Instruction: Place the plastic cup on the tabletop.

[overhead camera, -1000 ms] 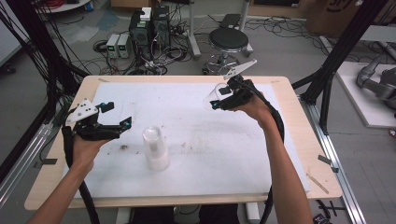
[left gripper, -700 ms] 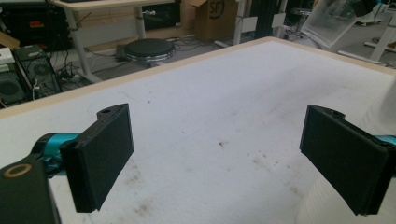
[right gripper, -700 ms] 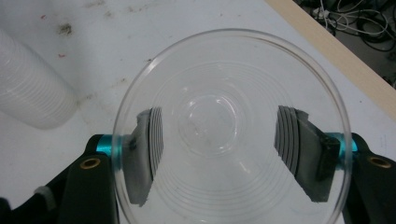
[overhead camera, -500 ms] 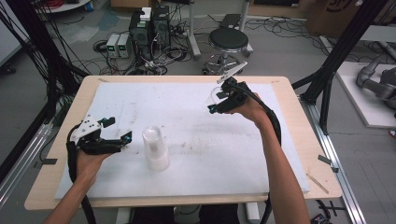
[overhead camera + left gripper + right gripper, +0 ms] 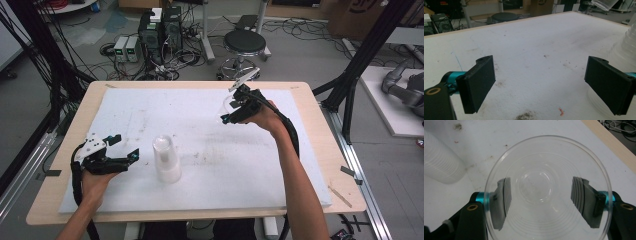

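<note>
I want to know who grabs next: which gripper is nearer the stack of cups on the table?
Left. The left gripper sits open just beside the stack of cups. The right gripper is far across the table, holding a clear cup.

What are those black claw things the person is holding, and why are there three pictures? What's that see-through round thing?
A person holds a grabbing tool in each hand. One picture looks down from above the table. The other two come from small cameras riding on each tool. The left claw is open and holds nothing; you see its two black fingers over the white mat. The right claw is squeezing a clear plastic cup, and you look straight into its mouth. A stack of white cups stands on the mat beside the left claw.
</note>
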The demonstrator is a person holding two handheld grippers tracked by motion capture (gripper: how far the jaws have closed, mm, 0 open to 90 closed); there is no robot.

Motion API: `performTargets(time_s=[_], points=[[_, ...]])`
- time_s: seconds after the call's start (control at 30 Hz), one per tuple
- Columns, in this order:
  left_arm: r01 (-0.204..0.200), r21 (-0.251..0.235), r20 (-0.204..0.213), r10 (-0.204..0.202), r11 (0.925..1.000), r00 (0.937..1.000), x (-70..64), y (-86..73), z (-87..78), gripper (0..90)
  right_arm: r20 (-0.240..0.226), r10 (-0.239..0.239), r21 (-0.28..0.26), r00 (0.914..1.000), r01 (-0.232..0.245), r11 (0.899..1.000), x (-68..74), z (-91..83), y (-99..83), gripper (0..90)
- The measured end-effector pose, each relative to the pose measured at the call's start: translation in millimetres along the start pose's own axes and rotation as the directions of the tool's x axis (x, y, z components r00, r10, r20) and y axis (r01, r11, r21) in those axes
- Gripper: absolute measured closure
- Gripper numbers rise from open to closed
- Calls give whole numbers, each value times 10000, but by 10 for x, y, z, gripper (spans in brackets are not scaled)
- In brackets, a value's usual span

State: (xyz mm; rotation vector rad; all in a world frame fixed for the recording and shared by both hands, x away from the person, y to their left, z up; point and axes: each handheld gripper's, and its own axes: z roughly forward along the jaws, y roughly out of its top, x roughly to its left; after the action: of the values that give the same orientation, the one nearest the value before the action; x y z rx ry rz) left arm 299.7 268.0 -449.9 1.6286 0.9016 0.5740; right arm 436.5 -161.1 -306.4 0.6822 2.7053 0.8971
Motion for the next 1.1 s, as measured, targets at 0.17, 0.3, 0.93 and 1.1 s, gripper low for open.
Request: performTargets(time_s=[0.17,0.3,0.93,1.1], points=[[72,-133,-44,-73,9999,10000,4,-3,4,96,49,20,54,10000,-20,10000,-14,12,-4,334],[110,-222,-107,-113,9997,9999,14,-1,2,96,11,67,130,10000,-67,9999,-15,32,-1,333],[-165,-112,-157,163,9998,9997,-2,-15,2,96,225,-301,1276,9993,269,9915,30,287,30,333],[-199,-111,-96,198,9997,9998,-7,-17,3,96,235,-436,1710,9988,390,9845,43,382,32,333]])
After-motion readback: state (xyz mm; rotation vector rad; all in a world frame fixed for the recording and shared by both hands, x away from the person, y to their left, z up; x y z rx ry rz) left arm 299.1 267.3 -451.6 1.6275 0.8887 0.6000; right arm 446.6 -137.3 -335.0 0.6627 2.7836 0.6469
